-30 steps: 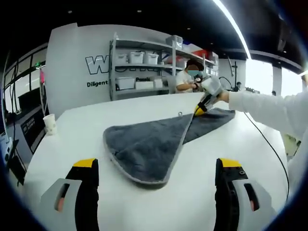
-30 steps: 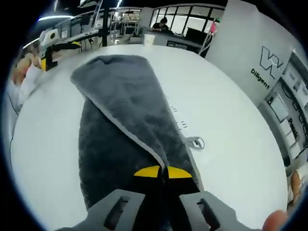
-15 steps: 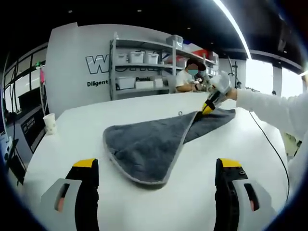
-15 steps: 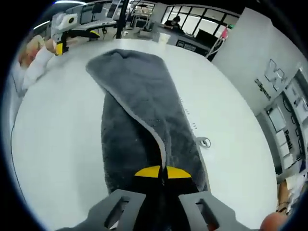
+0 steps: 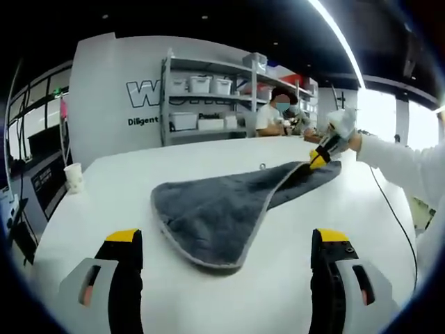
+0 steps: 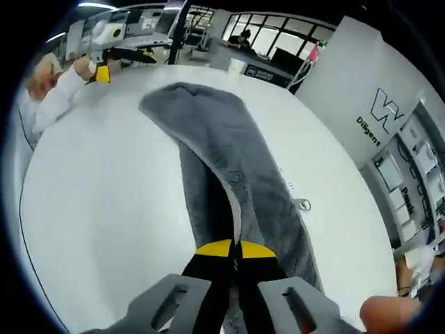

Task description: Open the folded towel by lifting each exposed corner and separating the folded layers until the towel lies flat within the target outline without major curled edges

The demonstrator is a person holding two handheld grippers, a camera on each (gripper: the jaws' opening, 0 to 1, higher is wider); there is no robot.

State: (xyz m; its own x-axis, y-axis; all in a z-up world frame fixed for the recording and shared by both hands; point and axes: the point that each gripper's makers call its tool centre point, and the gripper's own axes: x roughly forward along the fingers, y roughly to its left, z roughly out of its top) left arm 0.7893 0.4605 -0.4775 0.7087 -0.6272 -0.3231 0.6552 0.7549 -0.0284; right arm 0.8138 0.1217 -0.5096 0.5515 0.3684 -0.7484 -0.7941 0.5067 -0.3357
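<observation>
While your left gripper (image 5: 221, 264) hangs low over the near part of the white table (image 5: 104, 188), its two yellow-tipped jaws stand wide apart with nothing between them. At the table's far left edge in the left gripper view stands a paper cup (image 5: 73, 177). Toward the middle lies the grey towel (image 5: 222, 209), folded over on itself with a pale hem running along the upper flap; its rounded end points toward your left gripper and its narrow end stretches off to the right. Behind it stands a metal shelf (image 5: 208, 90) with white bins. At the right of that view, your right gripper (image 5: 321, 156) holds the towel's far corner, raised just off the table, with your white sleeve (image 5: 403, 167) behind it.

From the right gripper view, those jaws are pinched closed on the towel's corner, yellow tips meeting. A small metal hanging loop (image 6: 303, 204) lies on the table just beside the towel's right edge.
</observation>
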